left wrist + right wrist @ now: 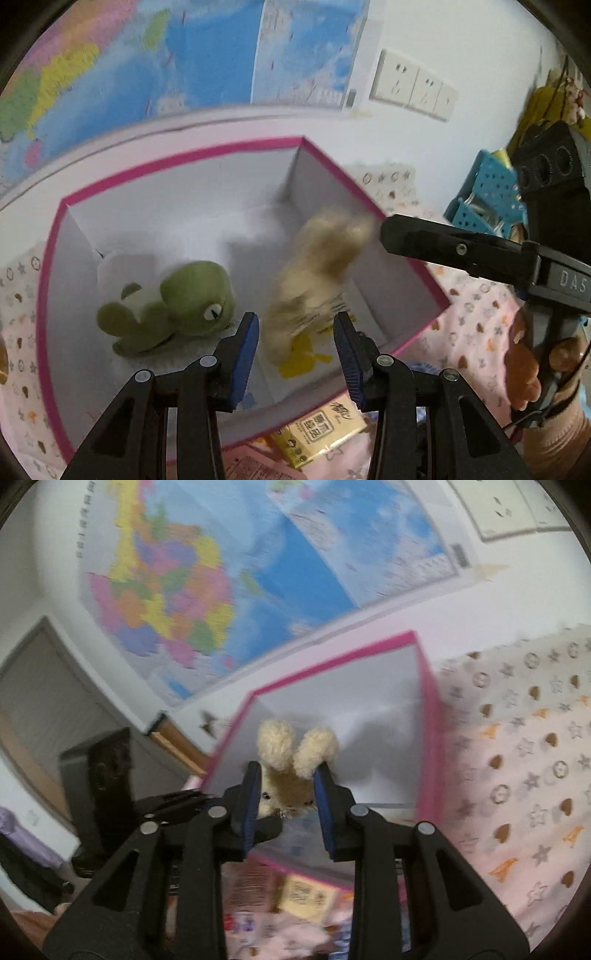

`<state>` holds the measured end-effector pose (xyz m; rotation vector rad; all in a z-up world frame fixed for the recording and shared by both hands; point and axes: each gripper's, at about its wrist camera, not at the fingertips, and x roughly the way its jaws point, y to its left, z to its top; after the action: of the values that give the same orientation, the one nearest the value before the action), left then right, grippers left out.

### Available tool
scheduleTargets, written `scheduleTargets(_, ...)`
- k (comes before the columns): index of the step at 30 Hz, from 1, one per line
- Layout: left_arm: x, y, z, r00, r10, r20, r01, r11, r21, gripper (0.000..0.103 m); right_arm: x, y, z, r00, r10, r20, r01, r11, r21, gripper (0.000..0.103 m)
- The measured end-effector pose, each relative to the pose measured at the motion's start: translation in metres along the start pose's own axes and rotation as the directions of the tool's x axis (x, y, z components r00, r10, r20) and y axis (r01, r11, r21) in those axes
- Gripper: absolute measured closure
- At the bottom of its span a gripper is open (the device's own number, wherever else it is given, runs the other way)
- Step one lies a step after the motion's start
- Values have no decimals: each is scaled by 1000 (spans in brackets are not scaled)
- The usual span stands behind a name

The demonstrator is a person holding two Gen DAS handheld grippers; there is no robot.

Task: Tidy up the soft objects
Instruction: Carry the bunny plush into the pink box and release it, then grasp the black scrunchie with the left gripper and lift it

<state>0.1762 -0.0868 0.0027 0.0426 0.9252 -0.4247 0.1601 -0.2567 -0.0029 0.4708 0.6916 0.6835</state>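
A pink-rimmed box (184, 155) stands open on the bed, and a green frog plush (184, 299) lies on its side inside. A beige bunny plush (317, 266) hangs blurred over the box's right half, its head at the tip of my right gripper (384, 230). In the right wrist view the bunny's head (284, 794) sits between the blue pads of my right gripper (286, 779), which is shut on it; both ears stick up above the pads, with the box (332, 653) behind. My left gripper (295, 332) hovers open over the box's near side, holding nothing.
A pink sheet (476, 325) printed with stars and hearts covers the bed around the box. A yellow packet (317, 432) lies by the box's near wall. A blue perforated basket (484, 195) stands at the right. A map and wall sockets (413, 85) are behind. A hand (524, 365) grips the right tool.
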Motion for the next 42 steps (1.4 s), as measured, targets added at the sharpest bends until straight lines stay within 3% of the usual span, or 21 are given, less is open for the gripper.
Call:
scheduleTargets(2, 6, 0, -1, 1000, 1, -2, -1, 1000, 0, 60, 3, -7, -3, 996, -85, -18, 85, 996, 0, 54)
scheduleTargets(4, 4, -3, -4, 1000, 6, 3, -6, 1000, 7, 61, -2, -9, -5, 994, -113, -11, 113, 994, -11, 53)
scheduleTargets(9, -3, -7, -10, 999, 22, 32, -23, 998, 54, 60, -21, -4, -12, 992, -123, 5, 123, 991, -54, 53)
scheduleTargets(14, -9, 1, -8, 999, 20, 50, -22, 999, 41, 60, -31, -3, -18, 992, -123, -1, 123, 991, -53, 53)
scheduleTargets(23, -42, -2, -26, 993, -51, 110, 50, 999, 18, 56, -47, 5, -35, 996, -85, -18, 84, 994, -65, 53)
scheduleTargets(28, -68, -16, -48, 984, -99, 148, 91, 994, 57, 52, -63, 15, -56, 996, -65, -60, 58, 993, -106, 53)
scheduleTargets(34, -67, -37, -80, 979, -183, 96, 175, 981, 85, 50, -68, 12, -100, 974, -136, -183, 109, 982, -152, 49)
scheduleTargets(42, -23, -58, -121, 965, -247, -88, 253, 965, 69, 50, -46, -10, -159, 914, -198, -353, 161, 978, -130, 45)
